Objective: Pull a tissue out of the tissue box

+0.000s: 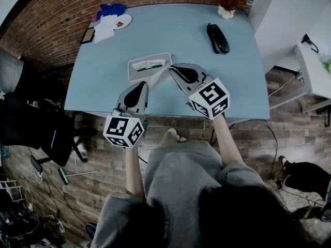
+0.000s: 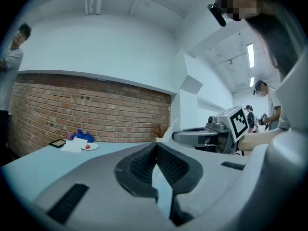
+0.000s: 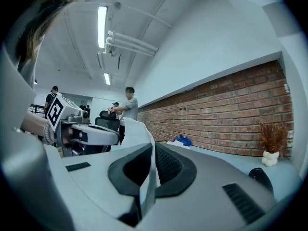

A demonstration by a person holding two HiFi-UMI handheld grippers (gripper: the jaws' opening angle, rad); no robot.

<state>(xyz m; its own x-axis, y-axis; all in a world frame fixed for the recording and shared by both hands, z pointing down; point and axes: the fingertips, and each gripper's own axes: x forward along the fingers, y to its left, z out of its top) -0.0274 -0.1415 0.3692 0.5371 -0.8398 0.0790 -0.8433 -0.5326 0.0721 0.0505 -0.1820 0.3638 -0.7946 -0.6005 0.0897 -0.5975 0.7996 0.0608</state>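
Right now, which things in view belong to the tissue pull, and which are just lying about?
Job in hand:
grey tissue box
tissue, pinched in the right gripper
left gripper, shut and empty

Lying about:
black device
potted dried plant
plate
blue cloth
white papers
dark flat device

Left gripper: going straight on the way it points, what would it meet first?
Probably the tissue box, lying just ahead of the left gripper in the head view, though depth is unclear and it might pass over that low box.
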